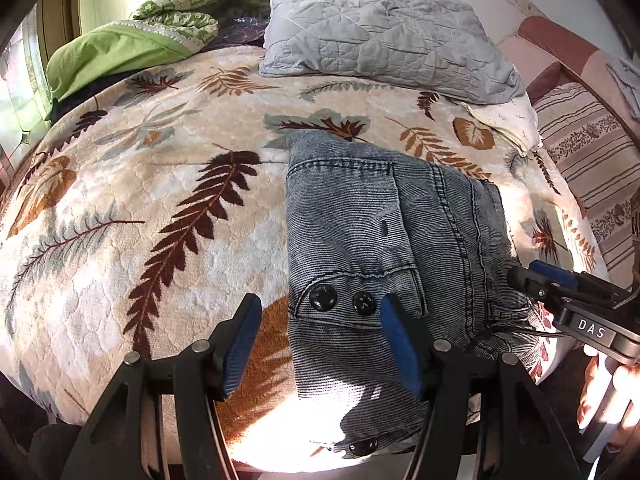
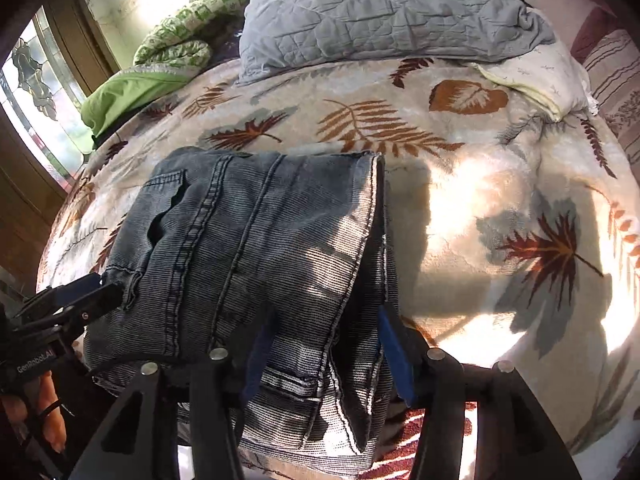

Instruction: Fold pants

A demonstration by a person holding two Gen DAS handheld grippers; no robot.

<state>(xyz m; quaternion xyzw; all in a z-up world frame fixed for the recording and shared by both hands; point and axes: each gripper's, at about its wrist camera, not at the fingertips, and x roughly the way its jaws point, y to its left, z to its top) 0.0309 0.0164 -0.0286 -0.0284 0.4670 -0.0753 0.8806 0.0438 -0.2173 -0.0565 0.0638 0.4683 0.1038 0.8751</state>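
Left gripper (image 1: 320, 344), left wrist view: jaws apart, nothing pinched. Blue pads (image 1: 400, 348) stand either side of the near left corner of the pants (image 1: 384, 232); right pad over the denim flap w/ two black snaps (image 1: 342, 300), left pad over bare blanket (image 1: 132, 184). No pad presses cloth. Pants = grey-blue washed denim, folded to a compact block, pocket and seams up, lying on leaf-print blanket on the bed, right of centre. Long axis runs from the near edge away toward the grey pillow (image 1: 380, 28). Right gripper (image 1: 528, 280) at the block's right edge; contact can't be told. Hand (image 1: 608, 392) on its handle, low right.

Right wrist view: right gripper (image 2: 324, 356) jaws apart, straddling the near right corner of pants (image 2: 248, 248); stacked hem edges lie between the pads, not squeezed as far as visible. Fold layers show white-edged along the right side. Sun patches across denim + blanket (image 2: 500, 200). Long axis again near-to-far, toward pillow (image 2: 380, 12). Left gripper (image 2: 92, 296) at the left edge of the block.
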